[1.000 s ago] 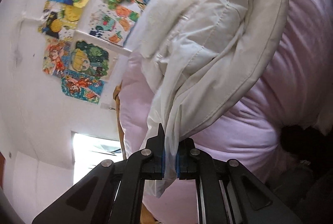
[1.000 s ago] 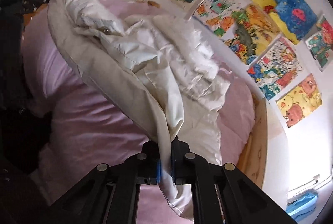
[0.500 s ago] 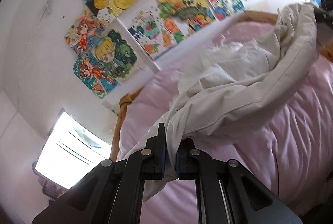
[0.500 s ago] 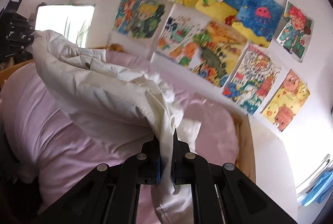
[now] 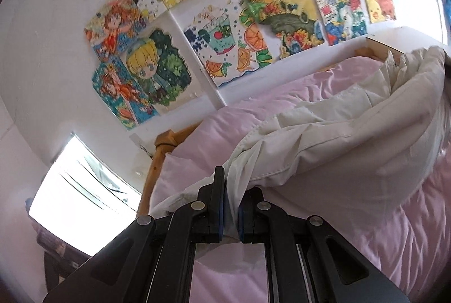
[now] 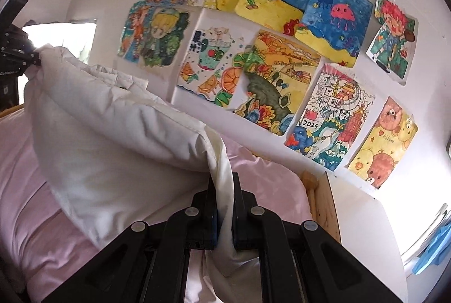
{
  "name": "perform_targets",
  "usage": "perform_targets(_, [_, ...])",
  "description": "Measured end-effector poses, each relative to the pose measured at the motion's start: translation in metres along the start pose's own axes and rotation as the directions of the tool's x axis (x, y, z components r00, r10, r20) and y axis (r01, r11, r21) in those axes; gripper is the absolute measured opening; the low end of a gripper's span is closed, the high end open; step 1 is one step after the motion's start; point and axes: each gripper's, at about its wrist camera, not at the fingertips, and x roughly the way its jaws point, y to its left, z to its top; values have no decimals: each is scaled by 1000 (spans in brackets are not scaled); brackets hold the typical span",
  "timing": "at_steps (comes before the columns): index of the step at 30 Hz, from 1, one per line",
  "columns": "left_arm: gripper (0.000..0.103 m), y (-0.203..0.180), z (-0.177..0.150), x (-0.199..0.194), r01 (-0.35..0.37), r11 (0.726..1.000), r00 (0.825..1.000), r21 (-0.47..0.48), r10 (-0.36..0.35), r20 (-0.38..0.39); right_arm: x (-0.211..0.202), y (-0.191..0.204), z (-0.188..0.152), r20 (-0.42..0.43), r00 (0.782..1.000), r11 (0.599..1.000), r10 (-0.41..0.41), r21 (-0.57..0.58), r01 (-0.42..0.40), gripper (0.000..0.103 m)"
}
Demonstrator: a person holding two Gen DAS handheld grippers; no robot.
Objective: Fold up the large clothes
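A cream padded garment (image 5: 332, 139) is stretched in the air above a pink-covered bed (image 5: 352, 218). My left gripper (image 5: 231, 190) is shut on one end of it, the cloth pinched between the blue pads. In the right wrist view the same garment (image 6: 112, 134) runs off to the left, where the other black gripper (image 6: 17, 49) grips its far end. My right gripper (image 6: 224, 190) is shut on the near end, and a loose flap of cloth hangs below the jaws.
The pink bed (image 6: 33, 218) fills the lower part of both views, with its wooden frame (image 5: 160, 153) and a wooden corner post (image 6: 313, 184). Several colourful drawings (image 6: 282, 63) cover the white wall behind. A bright window (image 5: 76, 204) is at lower left.
Both grippers have swung apart and lifted the garment off the bed. It now hangs taut between them instead of lying bunched. The views have rolled toward the wall of drawings.
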Motion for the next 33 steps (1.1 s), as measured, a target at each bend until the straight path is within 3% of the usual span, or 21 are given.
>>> perform_targets(8, [7, 5, 31, 99, 17, 997, 995, -70, -23, -95, 105, -3, 15, -88, 994, 998, -59, 25, 62, 7])
perform_targets(14, [7, 8, 37, 180, 72, 989, 975, -130, -97, -198, 181, -4, 11, -150, 988, 997, -42, 52, 51, 8])
perform_targets(19, [7, 4, 33, 236, 123, 975, 949, -187, -170, -264, 237, -17, 2, -237, 971, 994, 33, 109, -7, 11])
perform_targets(25, [8, -7, 17, 273, 142, 973, 959, -183, -181, -219, 285, -17, -13, -286, 952, 984, 104, 169, -57, 14])
perform_targets(33, [8, -12, 5, 315, 197, 947, 951, -254, -248, -187, 328, -15, -38, -311, 927, 956, 208, 264, -126, 14])
